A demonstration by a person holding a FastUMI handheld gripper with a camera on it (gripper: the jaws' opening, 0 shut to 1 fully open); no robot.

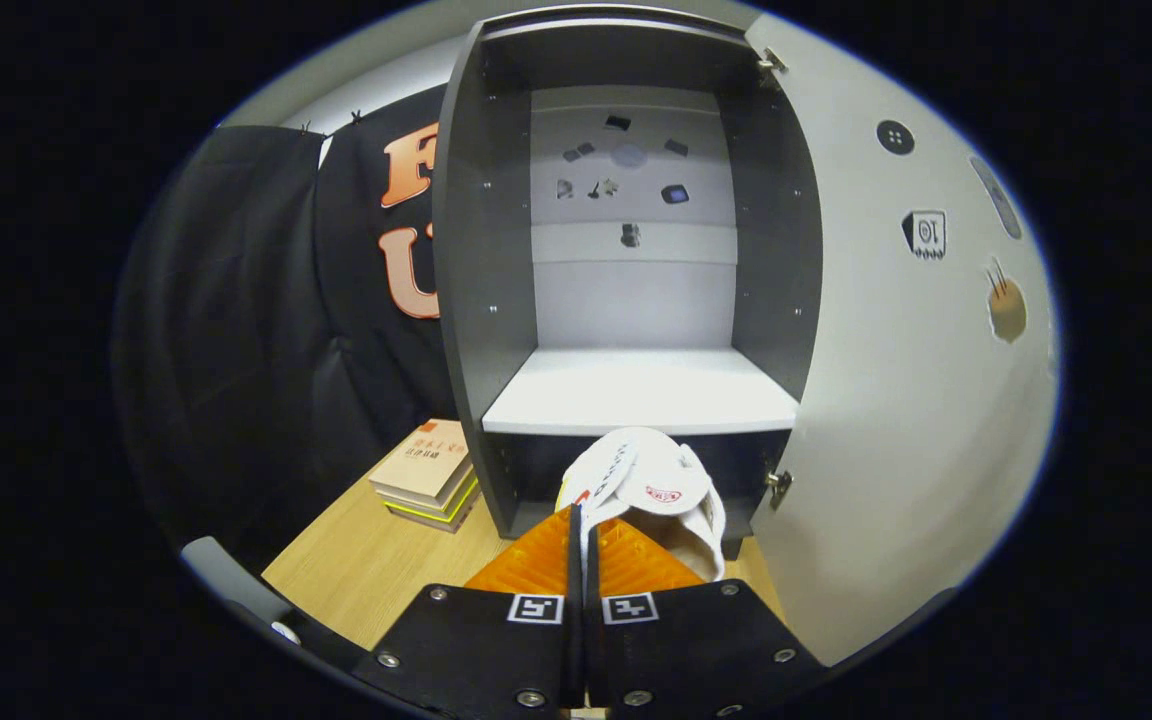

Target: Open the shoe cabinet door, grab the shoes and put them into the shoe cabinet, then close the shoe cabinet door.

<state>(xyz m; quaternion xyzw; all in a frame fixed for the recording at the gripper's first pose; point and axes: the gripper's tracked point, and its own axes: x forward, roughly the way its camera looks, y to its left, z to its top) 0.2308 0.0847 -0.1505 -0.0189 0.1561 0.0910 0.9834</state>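
The gripper [576, 525] has its two fingers pressed nearly together, pinching a thin white edge of the shoes [648, 487] between them. The shoes are a pair of white slippers, held up in front of the fingers, their pale soles facing the camera and a small red mark on one sole. They hang just ahead of the cabinet's [466, 250] lower front edge, in front of the dark space under the shelf [636, 390], and are not yet inside.

The cabinet stands open on a wooden table [376, 570]. Its side walls are dark grey, its back panel is light, and the white shelf crosses it at about mid-height; that shelf is bare. Small dark marks show on the upper back panel, too small to make out.

The door [896, 400] is swung wide to the right, its pale inner face turned toward the camera. Two hinges show along its inner edge, one at the top and one low down just beside the slippers. A few small stickers sit on the door's upper part.

To the left of the cabinet, near its front corner, a short stack of books [426, 478] lies flat on the table, touching or nearly touching the cabinet's side. Black cloth hangs behind them.
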